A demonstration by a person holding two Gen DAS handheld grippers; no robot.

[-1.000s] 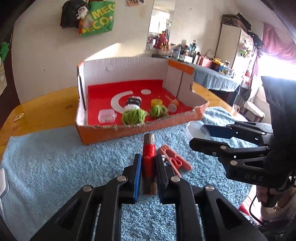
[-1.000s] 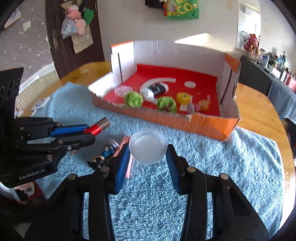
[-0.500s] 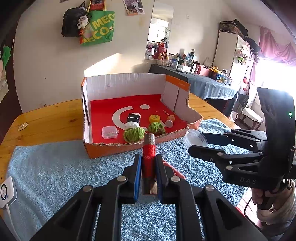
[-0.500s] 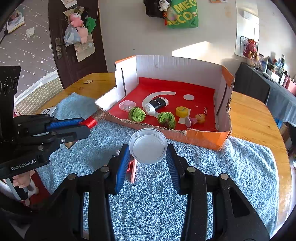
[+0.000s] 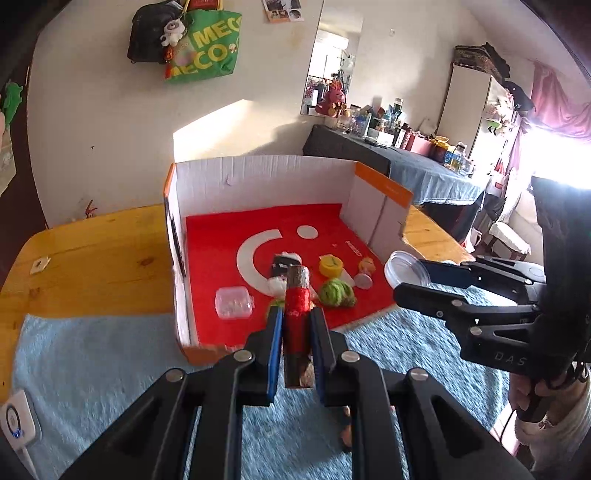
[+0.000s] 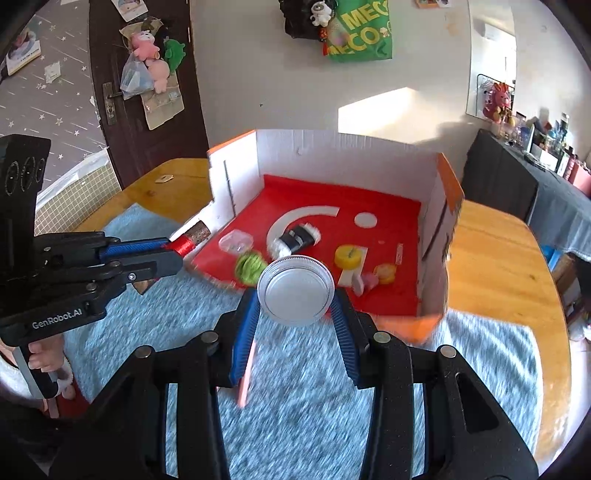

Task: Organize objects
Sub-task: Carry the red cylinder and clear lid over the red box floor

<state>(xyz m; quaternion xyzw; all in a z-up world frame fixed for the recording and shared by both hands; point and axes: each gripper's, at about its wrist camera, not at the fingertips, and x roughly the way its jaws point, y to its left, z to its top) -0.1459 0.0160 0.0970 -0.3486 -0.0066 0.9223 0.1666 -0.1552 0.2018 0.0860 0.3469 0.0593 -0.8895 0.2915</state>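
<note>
Left gripper [image 5: 297, 325] is clamped on the red spool [image 5: 295, 314] at frame centre; right gripper [image 6: 295, 314] pinches the clear lid [image 6: 295, 290]. Clear the cardboard box [image 5: 258, 173] front wall, lower onto free red floor, then release

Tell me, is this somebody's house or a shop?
Most likely somebody's house, a lived-in room. A wooden table has a blue towel spread on it, soft toys hang on a dark door, and a shopping bag hangs on the wall.
</note>
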